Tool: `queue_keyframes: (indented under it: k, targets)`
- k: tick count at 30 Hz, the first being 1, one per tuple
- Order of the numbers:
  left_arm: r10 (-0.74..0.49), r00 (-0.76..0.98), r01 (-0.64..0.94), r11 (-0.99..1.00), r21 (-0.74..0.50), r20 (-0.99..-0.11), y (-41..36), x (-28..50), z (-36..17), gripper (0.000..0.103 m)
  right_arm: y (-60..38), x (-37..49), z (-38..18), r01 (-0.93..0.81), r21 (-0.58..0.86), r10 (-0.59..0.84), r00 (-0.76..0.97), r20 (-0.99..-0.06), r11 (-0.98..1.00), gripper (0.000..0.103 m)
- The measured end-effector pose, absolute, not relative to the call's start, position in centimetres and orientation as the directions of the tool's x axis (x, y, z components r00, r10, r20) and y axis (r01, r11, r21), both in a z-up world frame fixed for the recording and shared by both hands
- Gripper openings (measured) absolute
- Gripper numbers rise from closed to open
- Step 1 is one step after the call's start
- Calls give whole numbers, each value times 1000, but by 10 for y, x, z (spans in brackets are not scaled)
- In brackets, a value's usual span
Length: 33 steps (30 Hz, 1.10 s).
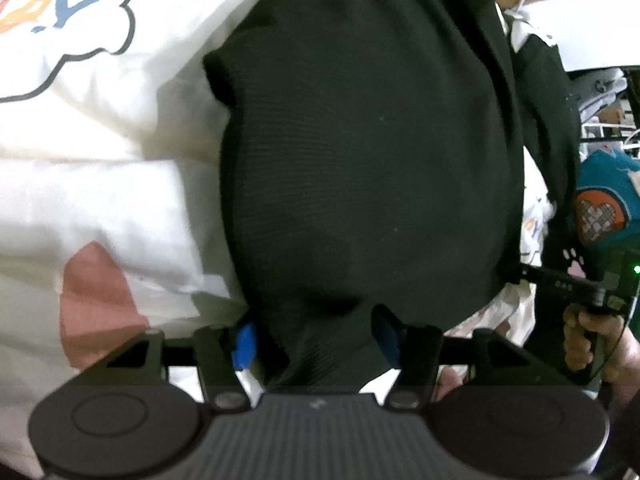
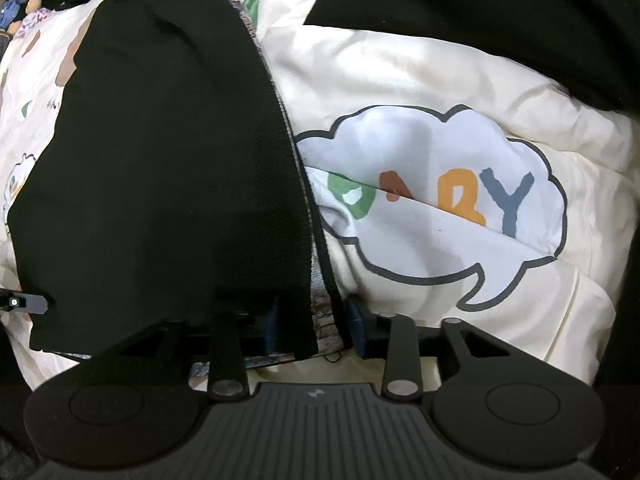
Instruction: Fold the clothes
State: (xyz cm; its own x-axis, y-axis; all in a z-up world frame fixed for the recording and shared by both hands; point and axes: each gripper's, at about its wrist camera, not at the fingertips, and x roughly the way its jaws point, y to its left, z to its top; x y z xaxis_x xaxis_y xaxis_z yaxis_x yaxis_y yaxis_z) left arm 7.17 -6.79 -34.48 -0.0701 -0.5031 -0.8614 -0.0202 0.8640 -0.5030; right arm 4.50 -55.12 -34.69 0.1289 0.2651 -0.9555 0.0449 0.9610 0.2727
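Observation:
A black knit garment [image 1: 360, 152] lies on a cream bedcover [image 1: 100, 184]. My left gripper [image 1: 316, 342] is at the garment's near end. Its blue pads [image 1: 244, 344] stand apart with the cloth loose between them and a gap showing on the left side. In the right wrist view the same black garment [image 2: 160, 168] runs down the left half, its hem with a patterned lining at the near edge. My right gripper [image 2: 315, 326] has that hem between its pads [image 2: 356, 324], which sit close against the cloth on both sides.
The bedcover carries a cloud print with coloured letters [image 2: 440, 200]. More black cloth [image 2: 500, 12] lies at the far right. A hand [image 1: 592, 336] holding the other gripper shows at the right, beside a teal item [image 1: 608, 200]. Plush toys [image 2: 20, 12] sit at the far left.

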Motion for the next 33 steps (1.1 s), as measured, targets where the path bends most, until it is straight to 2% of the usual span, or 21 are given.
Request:
queue_keyframes:
  k: [1,2,5,11,17,33]
  targets:
    - [-483,-70,-22,875,-483,-873,-68,71,-345,35,-549,45,-346,38,272,266,128,-956,961,20]
    - [-464,-73,-12,885,-465,-883,-73,72,-345,27,-547,45,-345,27,267,262,127,-957,963,17]
    - [-469,-72,-22,883,-468,-881,-71,68,-351,19,-541,46,-342,0,253,251,119,-961,968,14]
    - [-482,-47,-26,876,-481,-875,-67,60,-347,10,-544,44,-328,-8,264,264,106,-959,964,11]
    - [-494,-47,-11,869,-494,-868,-63,56,-335,6,-538,48,-313,-40,243,246,102,-964,969,9]
    - [-546,-48,76,833,-548,-836,-51,55,-276,4,-518,46,-243,-87,302,311,119,-943,949,9]
